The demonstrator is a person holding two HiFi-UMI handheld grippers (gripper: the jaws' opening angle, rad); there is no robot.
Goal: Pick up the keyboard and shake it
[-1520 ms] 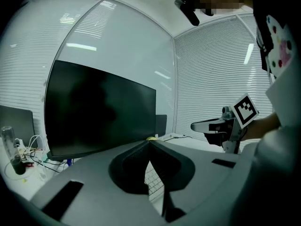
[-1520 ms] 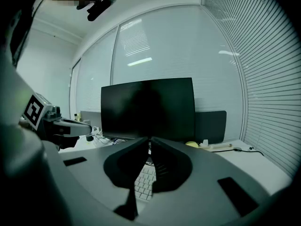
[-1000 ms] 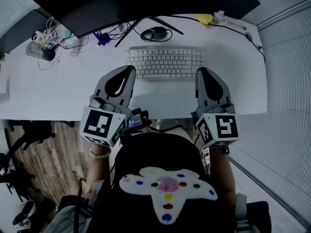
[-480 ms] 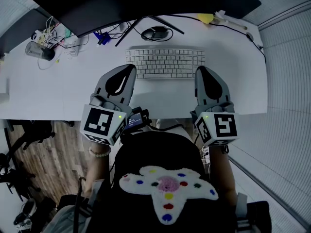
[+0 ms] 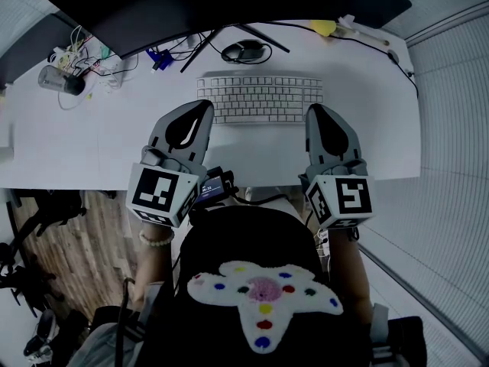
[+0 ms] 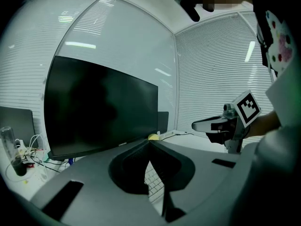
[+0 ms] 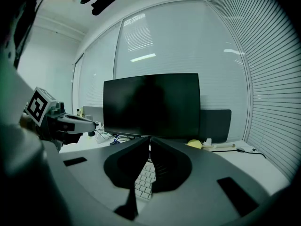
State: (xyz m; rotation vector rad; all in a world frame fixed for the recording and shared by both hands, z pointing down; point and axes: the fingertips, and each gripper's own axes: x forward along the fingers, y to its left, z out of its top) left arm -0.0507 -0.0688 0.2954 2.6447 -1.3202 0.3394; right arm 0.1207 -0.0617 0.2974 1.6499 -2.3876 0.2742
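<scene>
I held a two-jaw gripper in each hand over the near part of a white desk [image 5: 84, 147]. My left gripper [image 5: 206, 109] had its jaws closed tip to tip, with nothing between them. My right gripper [image 5: 312, 112] was closed the same way and was also empty. Both pointed away from me and slightly downward.

The white keyboard [image 5: 260, 99] lay flat on the desk between the two grippers, with its long side facing me. The left gripper's tip was just beside the keyboard's near left corner, and the right gripper's tip was just beside its near right corner. I could not tell whether either tip touched it. In each gripper view, a strip of white keys showed through the opening below the closed tips.

Behind the keyboard sat a dark mouse [image 5: 244, 52], and beyond it a large black monitor [image 5: 176, 6] with its screen dark. A small yellow object [image 5: 322, 28] lay toward the far right of the desk. At the far left there was a tangle of cables [image 5: 84, 56] next to a clear cup [image 5: 61, 81]. Slatted blinds [image 5: 458, 128] covered the wall on my right.
</scene>
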